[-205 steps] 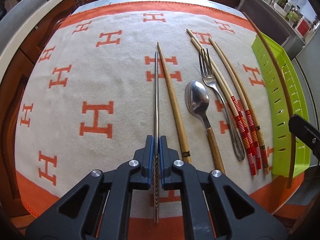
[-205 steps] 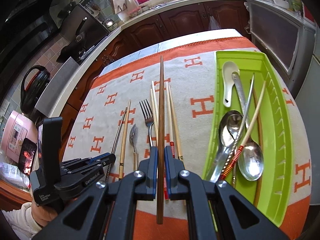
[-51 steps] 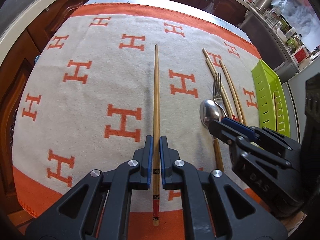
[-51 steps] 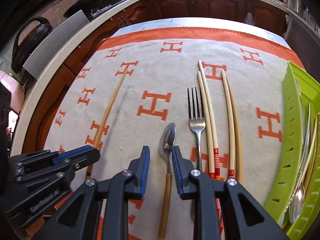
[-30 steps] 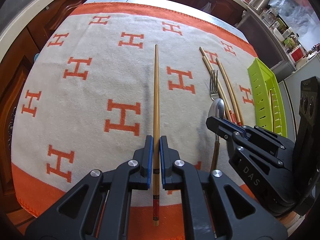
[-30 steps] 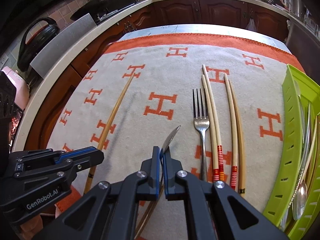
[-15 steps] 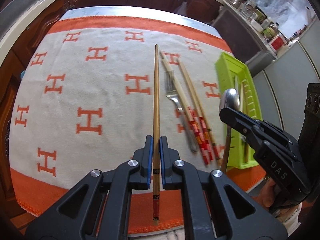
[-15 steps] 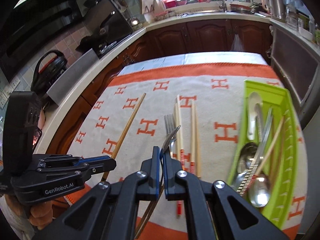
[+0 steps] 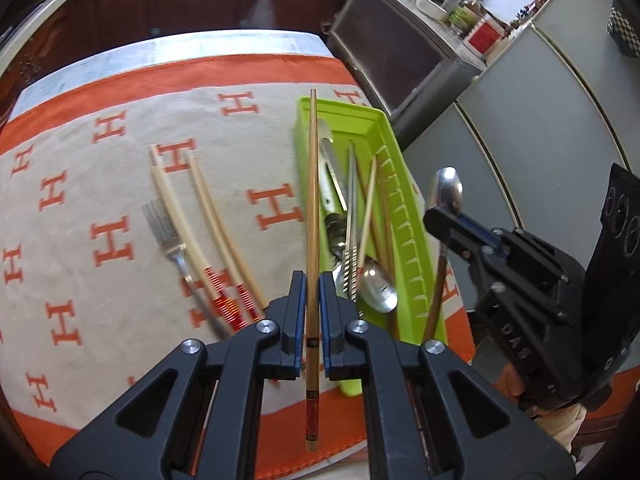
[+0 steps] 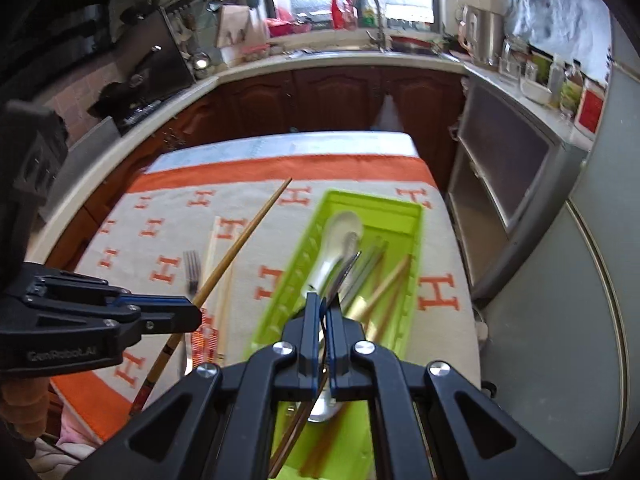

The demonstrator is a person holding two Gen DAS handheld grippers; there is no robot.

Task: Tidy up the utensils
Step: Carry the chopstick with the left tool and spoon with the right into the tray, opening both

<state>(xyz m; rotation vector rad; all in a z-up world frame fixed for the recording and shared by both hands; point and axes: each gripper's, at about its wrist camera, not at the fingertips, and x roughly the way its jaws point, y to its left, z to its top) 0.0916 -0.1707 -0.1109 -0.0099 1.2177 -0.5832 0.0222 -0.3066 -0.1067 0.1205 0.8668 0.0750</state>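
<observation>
your left gripper (image 9: 313, 312) is clenched on a brown chopstick (image 9: 312, 208), its fingers (image 9: 294, 312) pressing the shaft a little above the dark red decorated end. seen from the left wrist, the chopstick's thin tip reaches over the far end of the green tray (image 9: 404, 200), and its shaft runs along the tray's left wall.

your right gripper (image 10: 323, 320) is clenched on a spoon with a wooden handle (image 9: 449, 192). in the left wrist view the spoon stands nearly upright just right of the green tray, bowl up, apart from the tray's rim. from the right wrist, the gripper hangs over the near half of the tray.

inside the green tray lie a white ceramic spoon (image 10: 340, 236) toward the far end, metal spoons (image 9: 378, 286) toward the near end, and several chopsticks crossing them.

left of the green tray, on the orange-and-cream cloth (image 9: 100, 200) that covers the worktop, lie a fork (image 9: 168, 236) and pale chopsticks with red-striped ends (image 9: 208, 208), side by side and well apart from the tray's wall. the view is blurred there, so you cannot tell how many pale chopsticks there are.
</observation>
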